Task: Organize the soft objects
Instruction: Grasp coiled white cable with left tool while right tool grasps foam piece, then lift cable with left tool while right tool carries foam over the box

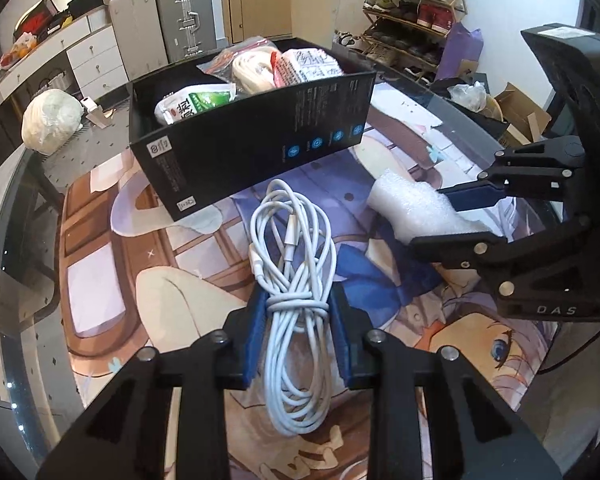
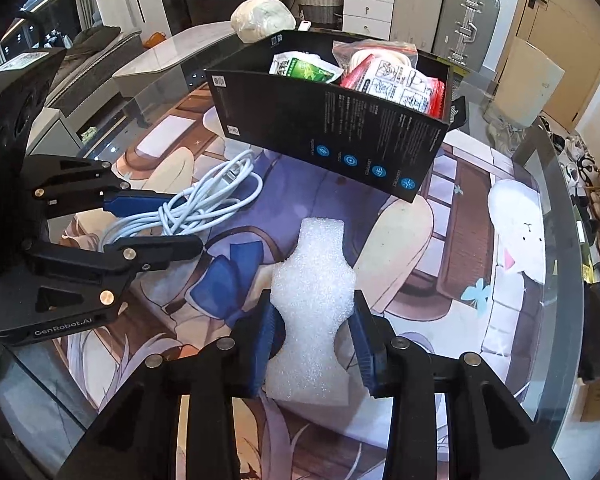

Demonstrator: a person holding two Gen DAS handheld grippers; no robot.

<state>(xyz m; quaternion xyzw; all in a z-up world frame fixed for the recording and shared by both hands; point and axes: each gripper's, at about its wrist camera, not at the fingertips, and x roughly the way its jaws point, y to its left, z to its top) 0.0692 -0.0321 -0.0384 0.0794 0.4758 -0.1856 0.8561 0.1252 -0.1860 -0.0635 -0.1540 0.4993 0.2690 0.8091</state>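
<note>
Blue-padded fingers (image 1: pixel 256 340) of the left gripper (image 1: pixel 296 308) pinch a coiled white charging cable (image 1: pixel 296 264) just in front of the open black cardboard box (image 1: pixel 252 136), which holds soft packets.

From the right wrist, the right gripper (image 2: pixel 314 320) squeezes a white waisted foam block (image 2: pixel 312 300), likewise just before the box (image 2: pixel 332 128), beside the cable (image 2: pixel 204 200).

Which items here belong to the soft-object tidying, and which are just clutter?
Job: white cable bundle in left gripper; foam piece in right gripper; black box of soft packets.

Clutter: suitcases, shoe rack, wrapped white bundle.
</note>
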